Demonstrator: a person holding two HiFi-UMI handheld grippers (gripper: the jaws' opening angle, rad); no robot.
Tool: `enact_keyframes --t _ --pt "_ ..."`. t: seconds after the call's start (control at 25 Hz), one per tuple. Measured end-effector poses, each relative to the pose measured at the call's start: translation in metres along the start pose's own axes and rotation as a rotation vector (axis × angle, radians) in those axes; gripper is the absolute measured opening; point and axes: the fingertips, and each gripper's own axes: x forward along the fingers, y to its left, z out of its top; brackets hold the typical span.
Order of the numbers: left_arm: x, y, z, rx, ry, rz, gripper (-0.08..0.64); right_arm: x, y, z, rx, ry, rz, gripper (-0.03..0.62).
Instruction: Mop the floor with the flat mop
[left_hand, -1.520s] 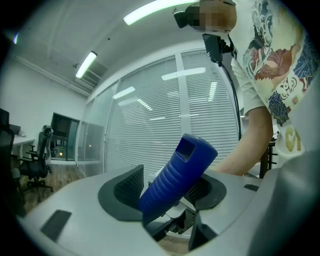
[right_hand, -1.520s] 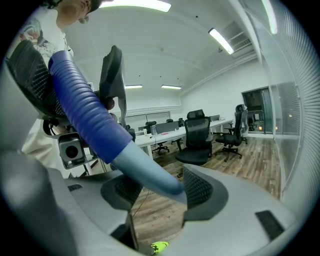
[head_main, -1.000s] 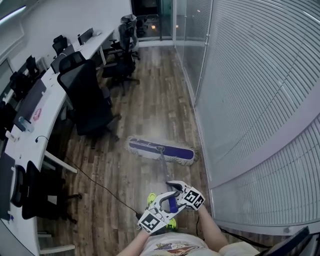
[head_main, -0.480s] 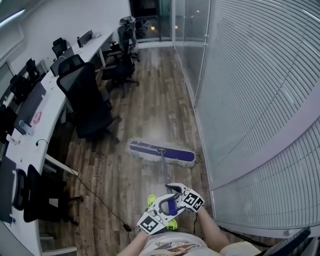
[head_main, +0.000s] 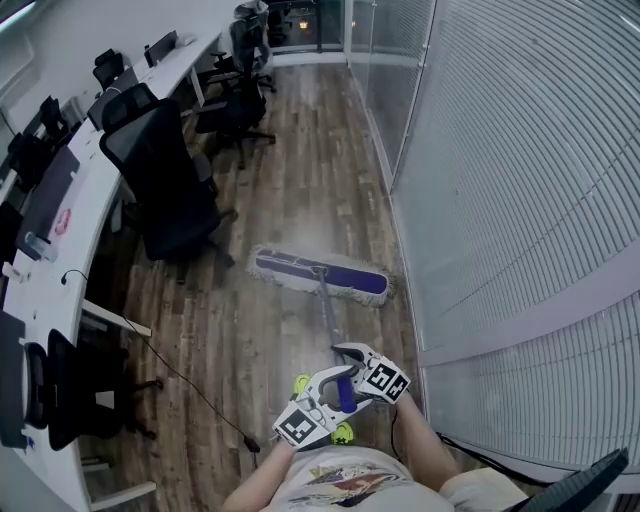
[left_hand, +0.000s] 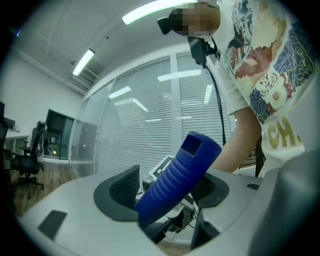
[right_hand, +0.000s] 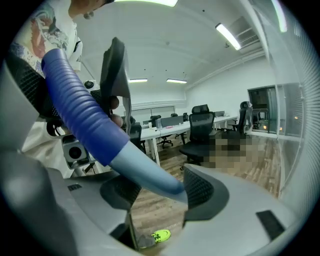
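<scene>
Grip on the mop handle (left_hand: 181, 172) in both pairs of jaws. My left gripper (left_hand: 169, 186) has its pads against the blue ribbed end, which slants between them; these jaws have just eased wider. My right gripper (right_hand: 157, 189) clamps the paler shaft just beyond. The flat mop head (head_main: 320, 277) lies on the wood floor (head_main: 300, 170), well ahead of and below both.
</scene>
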Motion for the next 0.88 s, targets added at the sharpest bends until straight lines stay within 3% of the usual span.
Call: enact_keyframes --t 0.12,0.24,0.48,0.88 --pt "-0.003 0.048 0.018 -0.010 -0.050 0.013 0.267 0.019 -0.032 0.031 0.042 -0.066 -0.019 0.230" --pt "-0.008 0.083 0.026 -0.001 -0.049 -0.009 0.267 0.036 -0.056 0.053 0.066 -0.100 -0.035 0.230" --pt "-0.019 0.121 0.015 -0.004 -0.006 -0.075 0.267 0.070 -0.084 0.062 0.068 -0.078 -0.061 0.230" --pt "-0.026 0.217 0.016 -0.012 -0.060 -0.086 0.267 0.125 -0.158 0.092 0.075 -0.088 -0.113 0.230"
